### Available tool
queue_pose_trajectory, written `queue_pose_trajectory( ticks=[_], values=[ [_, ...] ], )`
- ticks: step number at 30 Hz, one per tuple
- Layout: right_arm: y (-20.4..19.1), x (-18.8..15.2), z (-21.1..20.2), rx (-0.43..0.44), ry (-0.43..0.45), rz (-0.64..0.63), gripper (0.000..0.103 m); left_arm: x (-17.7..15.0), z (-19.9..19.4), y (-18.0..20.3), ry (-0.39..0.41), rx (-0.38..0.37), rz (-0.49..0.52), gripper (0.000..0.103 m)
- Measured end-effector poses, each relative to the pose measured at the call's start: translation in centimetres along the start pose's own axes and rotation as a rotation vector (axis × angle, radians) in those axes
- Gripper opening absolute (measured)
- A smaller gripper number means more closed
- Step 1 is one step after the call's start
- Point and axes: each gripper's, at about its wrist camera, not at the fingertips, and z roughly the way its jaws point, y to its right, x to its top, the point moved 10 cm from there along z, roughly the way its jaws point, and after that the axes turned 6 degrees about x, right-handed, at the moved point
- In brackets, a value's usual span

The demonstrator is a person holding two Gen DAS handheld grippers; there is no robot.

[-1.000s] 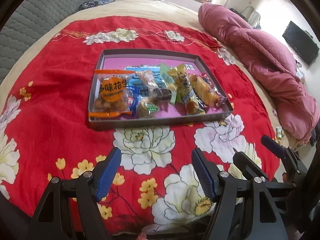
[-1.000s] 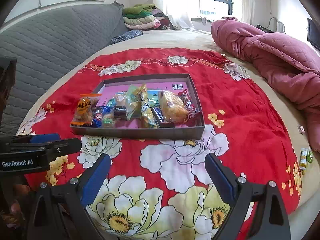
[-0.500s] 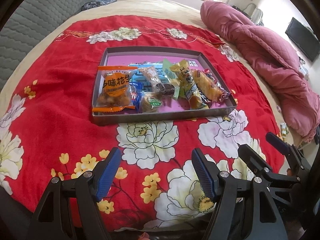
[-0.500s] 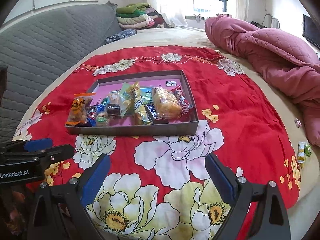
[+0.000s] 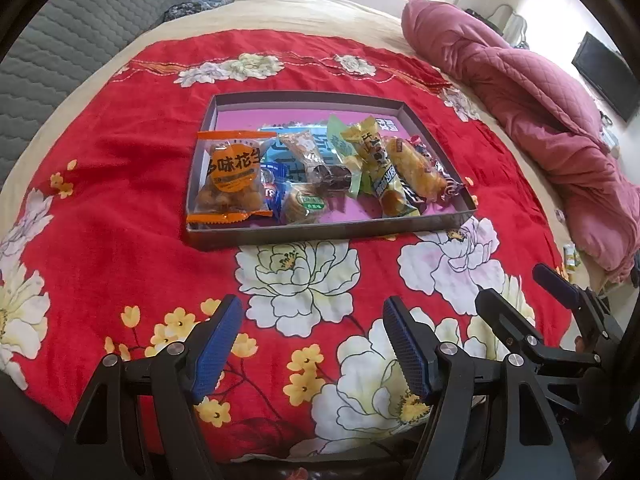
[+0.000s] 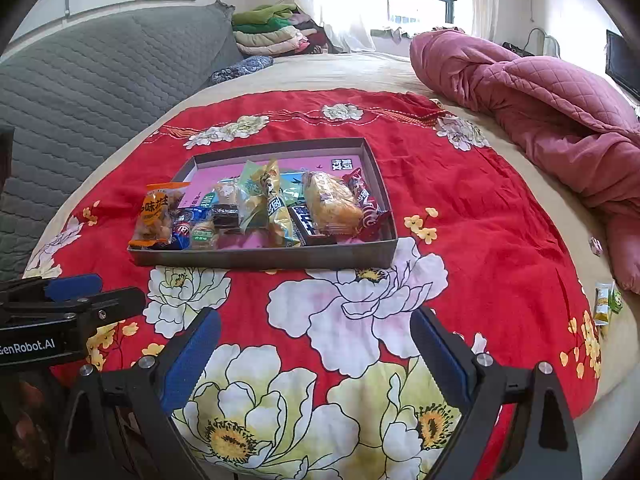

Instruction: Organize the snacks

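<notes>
A shallow grey box tray (image 5: 320,234) with a pink bottom lies on a red flowered blanket. Several snack packets fill it, among them an orange nut packet (image 5: 230,178), a yellow packet (image 5: 380,164) and a wrapped bread roll (image 5: 416,168). My left gripper (image 5: 312,312) hovers open over the blanket in front of the tray, nothing between its blue pads. My right gripper (image 6: 316,320) stands open too, also short of the tray (image 6: 264,258). Each gripper shows in the other's view: the right one (image 5: 518,288) at the right, the left one (image 6: 112,289) at the left.
A pink quilt (image 6: 540,100) is heaped along the right of the bed. Small green and yellow packets (image 6: 606,300) lie near the bed's right edge. A grey quilted headboard (image 6: 100,80) rises on the left, with folded clothes (image 6: 268,32) behind.
Both views have drifted only slightly. The tray and snacks lie as before, and both grippers keep the same opening.
</notes>
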Motion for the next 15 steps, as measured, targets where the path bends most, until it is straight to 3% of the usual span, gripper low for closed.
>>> queue_pose_trajectory(
  ticks=[15],
  values=[
    [-0.12, 0.03, -0.04, 0.001, 0.001, -0.004, 0.096, 0.08, -0.11, -0.1, 0.0, 0.01, 0.002, 0.074]
  ],
)
